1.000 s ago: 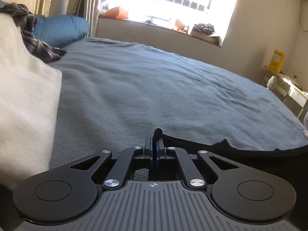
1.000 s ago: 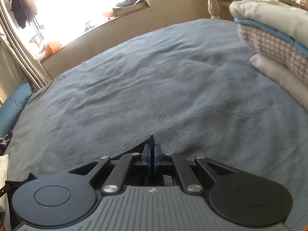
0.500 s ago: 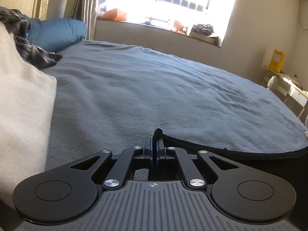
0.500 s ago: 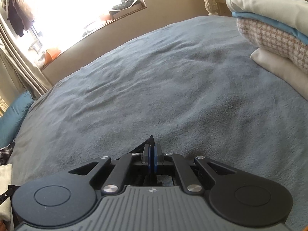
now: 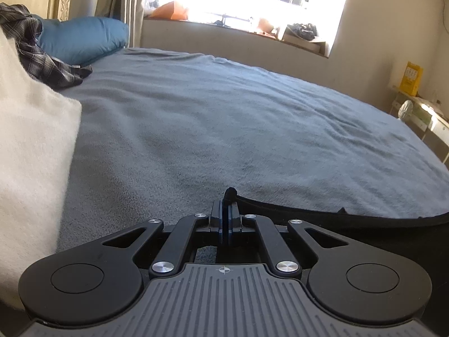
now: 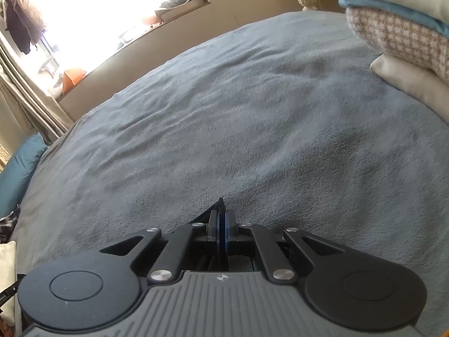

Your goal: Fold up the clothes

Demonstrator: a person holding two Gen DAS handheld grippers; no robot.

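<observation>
A black garment [image 5: 322,215] is stretched low over the grey bed cover [image 5: 224,118]. My left gripper [image 5: 225,210] is shut on one corner of it, with a small black tip poking out past the pads. Its taut edge runs off to the right from there. My right gripper [image 6: 221,219] is shut on another corner of the black garment [image 6: 217,207], which peeks out as a dark point above the pads. Most of the garment hangs below both grippers, out of sight.
A white fluffy cloth [image 5: 31,151] and a plaid shirt [image 5: 42,61] lie left, with a blue pillow [image 5: 84,39] behind. A stack of folded clothes [image 6: 401,42] sits at right on the bed cover [image 6: 224,118]. A bedside shelf [image 5: 421,115] stands right; the window ledge [image 5: 238,28] holds clutter.
Both grippers have kept their hold on the black garment and moved forward over the bed. The garment's edge between them has pulled straighter. The folded stack looms closer on the right.
</observation>
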